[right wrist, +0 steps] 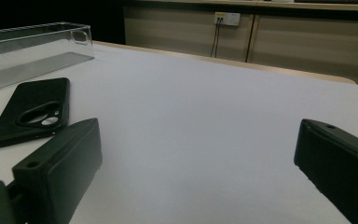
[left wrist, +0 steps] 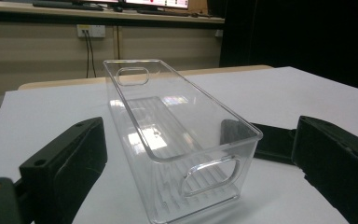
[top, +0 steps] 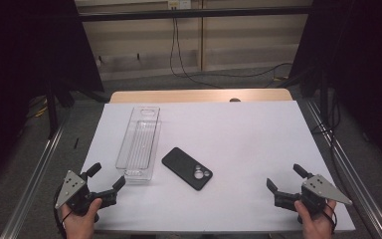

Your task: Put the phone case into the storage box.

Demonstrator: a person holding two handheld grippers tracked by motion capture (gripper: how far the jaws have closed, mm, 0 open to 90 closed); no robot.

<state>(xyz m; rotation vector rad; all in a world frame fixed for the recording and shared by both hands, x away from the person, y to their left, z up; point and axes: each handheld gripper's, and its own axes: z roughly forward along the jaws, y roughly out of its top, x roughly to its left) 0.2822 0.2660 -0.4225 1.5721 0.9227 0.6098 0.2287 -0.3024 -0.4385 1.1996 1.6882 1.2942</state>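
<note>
A clear plastic bin (top: 140, 143) lies lengthwise on the white table, left of centre; its near end with a handle slot (left wrist: 209, 175) faces my left gripper. A black phone case (top: 186, 168) lies flat beside it, camera cutout up, also seen at far left in the right gripper view (right wrist: 30, 111). My left gripper (top: 106, 178) sits at the table's near left corner, open and empty, just short of the bin. My right gripper (top: 284, 179) rests at the near right, open and empty, well right of the case.
The white table top (top: 248, 134) ends in a wooden strip (top: 199, 95) at the far edge. Metal rails (top: 350, 174) run along both sides. Cables (top: 179, 59) hang against the back wall, with a wall socket (left wrist: 91, 31) above the floor.
</note>
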